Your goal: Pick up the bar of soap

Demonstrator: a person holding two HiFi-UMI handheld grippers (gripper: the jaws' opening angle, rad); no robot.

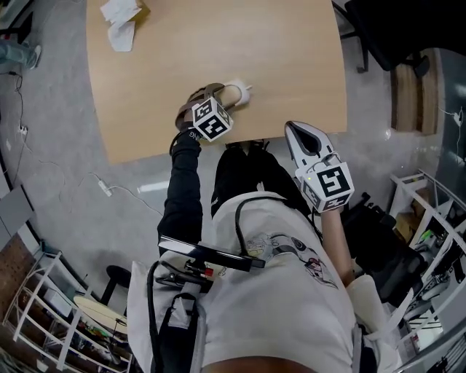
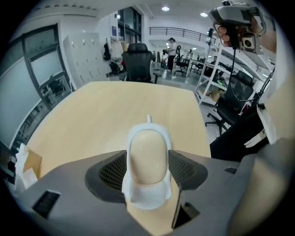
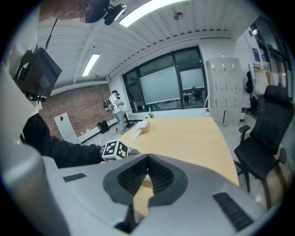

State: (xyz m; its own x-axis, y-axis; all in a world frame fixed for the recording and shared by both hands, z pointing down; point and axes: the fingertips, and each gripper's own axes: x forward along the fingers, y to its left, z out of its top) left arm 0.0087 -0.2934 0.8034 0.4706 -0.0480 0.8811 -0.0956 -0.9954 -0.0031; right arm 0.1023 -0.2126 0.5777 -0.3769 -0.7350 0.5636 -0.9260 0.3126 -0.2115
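A pale cream bar of soap (image 2: 148,156) lies in a white dish (image 2: 146,196) on the wooden table (image 1: 291,58), close to its near edge. My left gripper (image 2: 147,155) points steeply down over it, open, one dark pad on each side of the dish; whether the pads touch the dish rim I cannot tell. In the head view that gripper (image 1: 230,95) covers most of the dish (image 1: 242,93). My right gripper (image 1: 294,128) hovers off the table's near edge, to the right, its jaws together with nothing between them (image 3: 147,161).
Crumpled white paper and a small box (image 1: 122,22) lie at the table's far left corner. A black office chair (image 2: 138,60) stands beyond the far end and another (image 3: 265,138) beside the table. Metal shelving (image 1: 429,218) stands at the right.
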